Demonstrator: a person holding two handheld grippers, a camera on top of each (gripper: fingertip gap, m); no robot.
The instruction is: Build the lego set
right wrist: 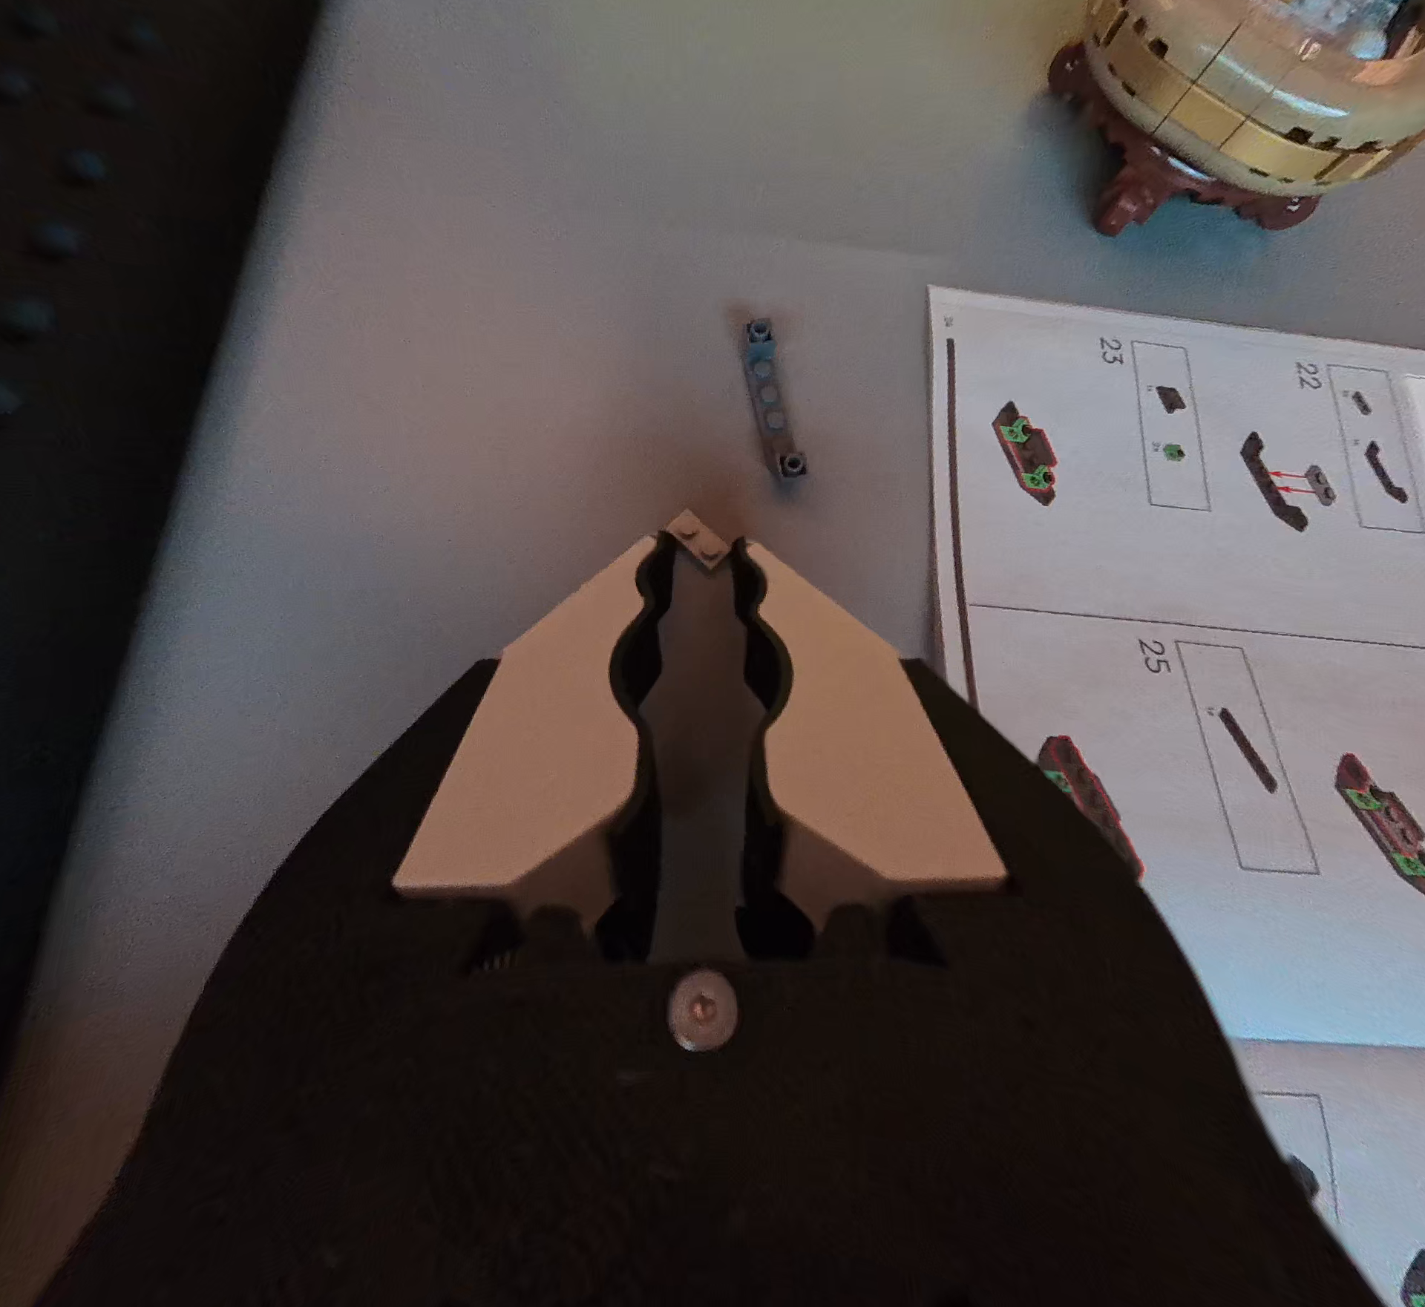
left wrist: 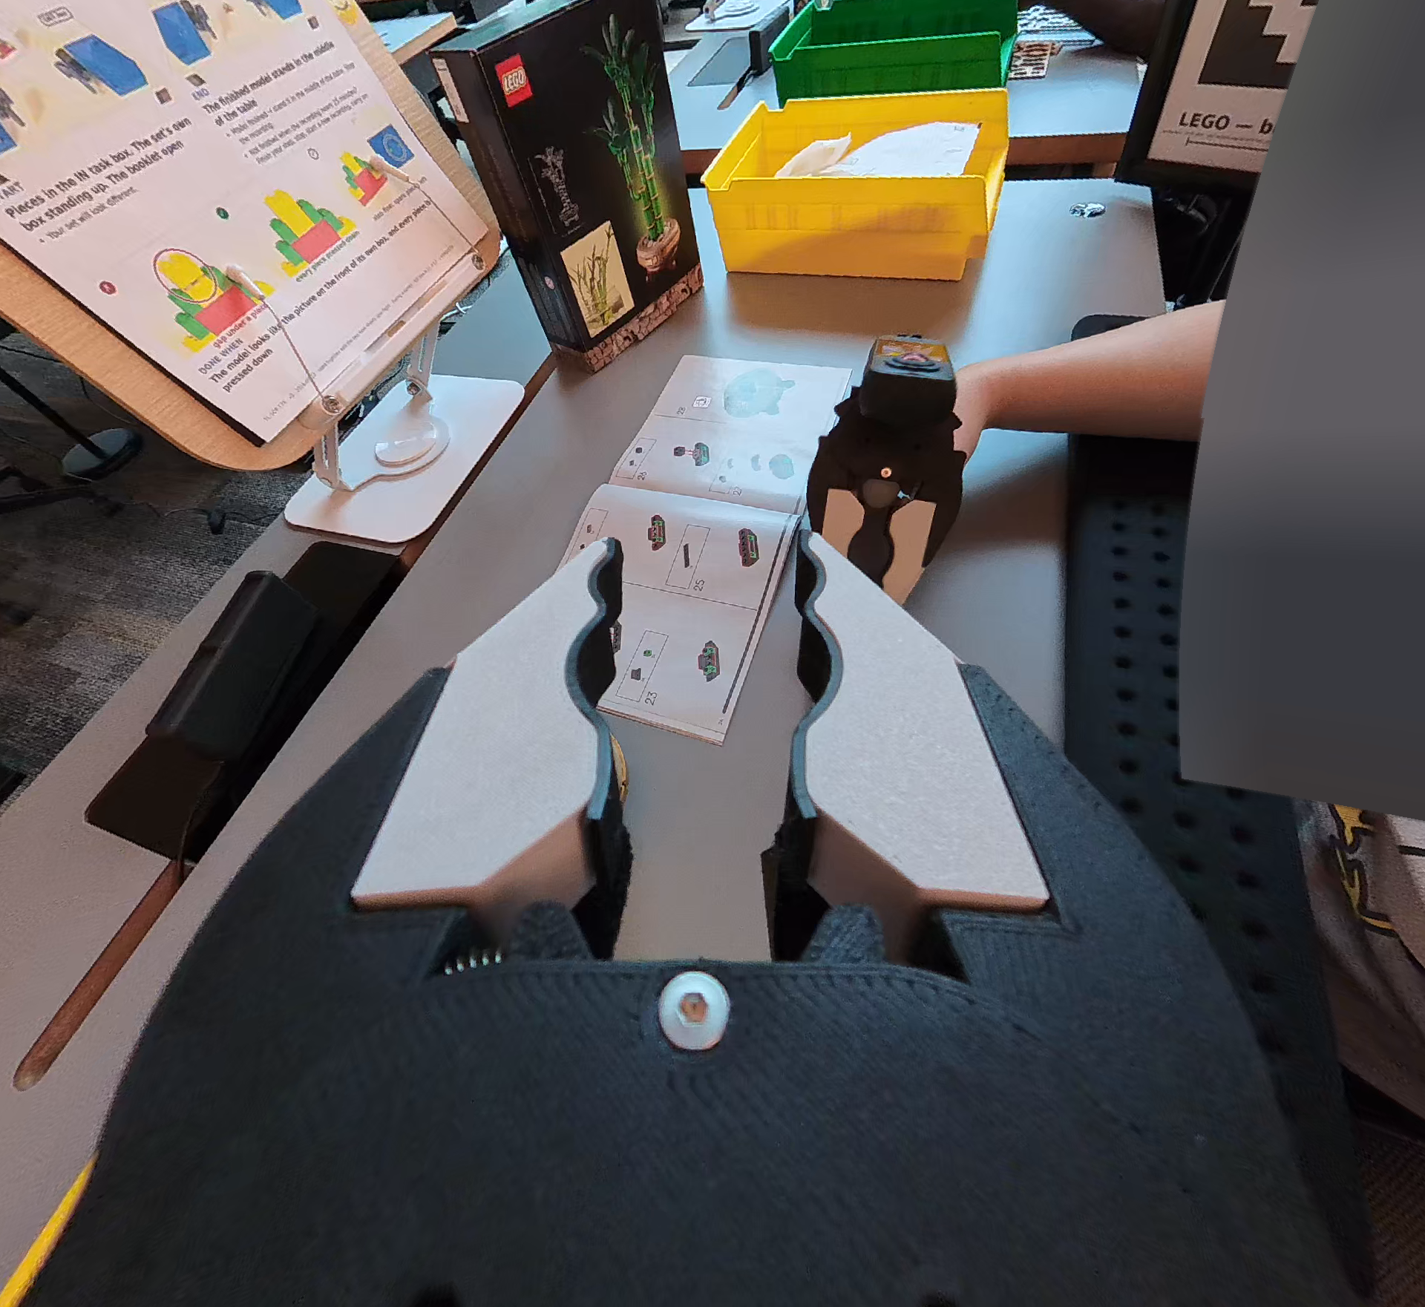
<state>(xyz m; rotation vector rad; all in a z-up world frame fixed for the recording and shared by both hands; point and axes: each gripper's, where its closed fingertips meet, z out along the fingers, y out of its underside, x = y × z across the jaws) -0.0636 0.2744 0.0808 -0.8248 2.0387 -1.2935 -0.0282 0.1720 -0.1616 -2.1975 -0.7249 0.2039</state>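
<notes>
The right gripper [right wrist: 700, 543] is pinching a small grey plate [right wrist: 700, 547] by its corners at the very fingertips, jaws nearly together, hovering low over the grey table [right wrist: 501, 267]. The plate looks tiny, light, rigid and slick, and a corner grip like this is likely twisting out easily; flat edges would probably hold better. A long dark plate [right wrist: 773, 399] with studs is lying at 1 o'clock of the tips, near but apart, probably the mating part; being thin and flat, it is likely sliding if pushed.

The instruction booklet [right wrist: 1203, 653] is lying open at 3 o'clock and a tan pot model [right wrist: 1234, 82] on its brown base is standing at 1 o'clock, well apart. Nothing is blocking the path.

The left gripper [left wrist: 705, 560] is hanging open and empty above the booklet [left wrist: 694, 576]. The set box [left wrist: 586, 167] is standing at 11 o'clock, a yellow bin [left wrist: 848, 221] at 1 o'clock.
</notes>
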